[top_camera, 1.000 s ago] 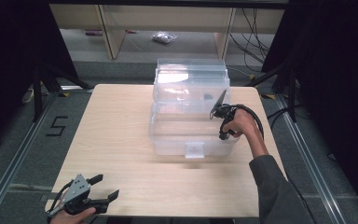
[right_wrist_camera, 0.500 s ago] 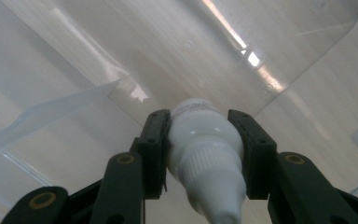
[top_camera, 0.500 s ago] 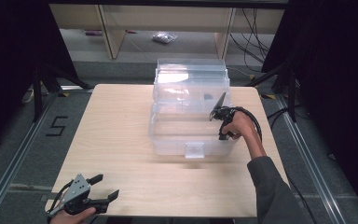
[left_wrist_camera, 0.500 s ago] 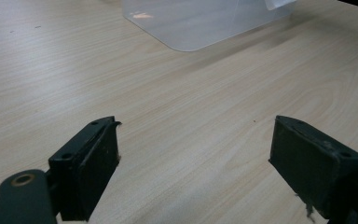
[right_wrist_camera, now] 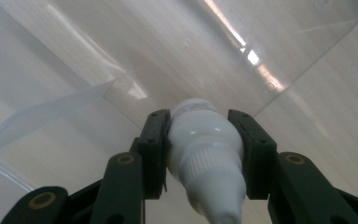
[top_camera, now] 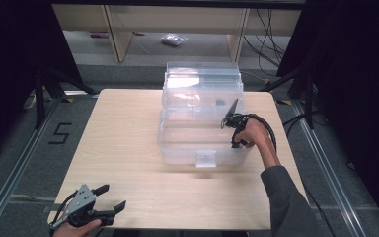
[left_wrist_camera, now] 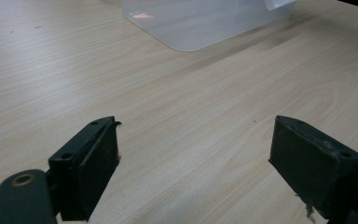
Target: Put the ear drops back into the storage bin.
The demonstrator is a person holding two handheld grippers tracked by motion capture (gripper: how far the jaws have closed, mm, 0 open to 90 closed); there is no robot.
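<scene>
Right claw (right_wrist_camera: 199,154) clenched on white bottle (right_wrist_camera: 204,149), cap end toward camera, held over open clear plastic box (top_camera: 200,123) at counter's far middle. Left claw (left_wrist_camera: 196,163) released, jaws wide apart, nothing between them, resting at counter (top_camera: 128,148) near-left corner.

Risk: bottle body is smooth and rounded, so could slip or twist from the pads; a tilted release could send it against box wall.

Right gripper view shows grip on bottle; high view shows where right claw (top_camera: 230,118) sits at box's right side, bottle too small to make out there.
</scene>
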